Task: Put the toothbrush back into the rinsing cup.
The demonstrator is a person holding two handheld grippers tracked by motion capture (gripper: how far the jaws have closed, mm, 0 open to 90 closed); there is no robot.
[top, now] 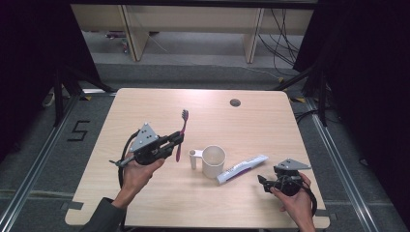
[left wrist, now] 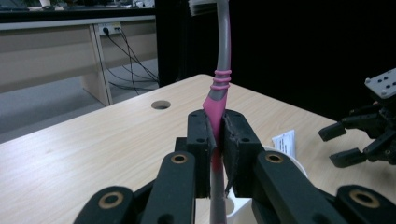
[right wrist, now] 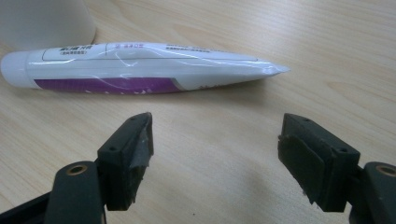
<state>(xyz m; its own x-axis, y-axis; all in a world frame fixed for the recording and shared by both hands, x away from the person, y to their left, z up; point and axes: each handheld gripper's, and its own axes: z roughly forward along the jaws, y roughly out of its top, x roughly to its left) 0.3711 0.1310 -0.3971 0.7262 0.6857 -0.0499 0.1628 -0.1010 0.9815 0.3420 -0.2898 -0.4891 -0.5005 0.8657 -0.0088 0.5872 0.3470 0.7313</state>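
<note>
My left gripper is shut on a pink and grey toothbrush, held upright above the table with the bristle head on top. In the left gripper view the pink handle is clamped between the black pads, with my left gripper at mid frame. A white cup with a handle stands just right of it on the table. A white and purple toothpaste tube lies right of the cup. My right gripper rests low near the tube's flat end, open, with nothing between its jaws; the toothpaste tube lies just ahead.
The light wooden table has a round cable hole at the back. Beyond its far edge stand desk legs and loose cables on the floor. Dark curtains hang at both sides.
</note>
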